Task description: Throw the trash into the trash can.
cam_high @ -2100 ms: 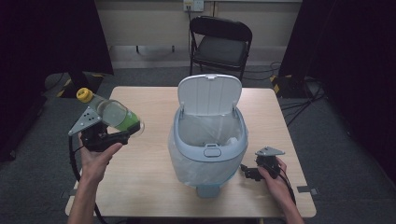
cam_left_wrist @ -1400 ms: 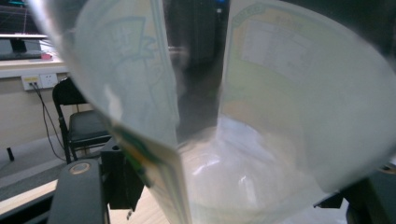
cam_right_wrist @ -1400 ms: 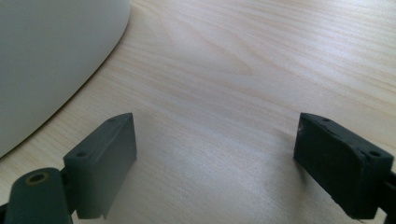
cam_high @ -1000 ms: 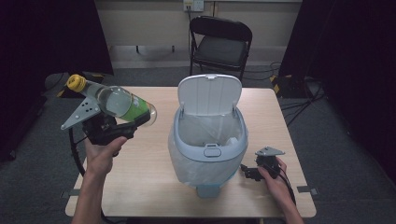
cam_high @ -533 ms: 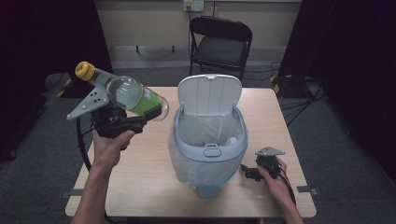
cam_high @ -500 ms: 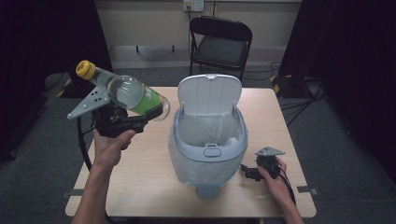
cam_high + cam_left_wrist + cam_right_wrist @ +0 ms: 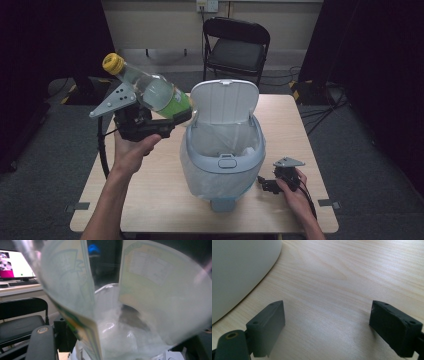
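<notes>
A clear plastic bottle (image 7: 150,92) with a yellow cap (image 7: 113,63) and a green label is held in the air to the left of the bin, cap end up and to the left. My left gripper (image 7: 175,112) is shut on its lower body; in the left gripper view the bottle (image 7: 150,302) looms blurred between the jaws. A pale blue bin (image 7: 225,162) with a white liner stands mid-table, its lid (image 7: 223,100) standing open. My right gripper (image 7: 267,186) rests on the table to the right of the bin, open (image 7: 327,325) with bare wood between its jaws.
The bin's white side (image 7: 239,270) curves close to the left of my right gripper. A black folding chair (image 7: 235,47) stands behind the wooden table (image 7: 150,190). A lit monitor (image 7: 15,265) sits in the background. Cables lie on the grey floor at the right.
My left hand has lifted the bottle and carried it rightward to the bin's lid, cap end staying up and left. The right hand has not moved.
</notes>
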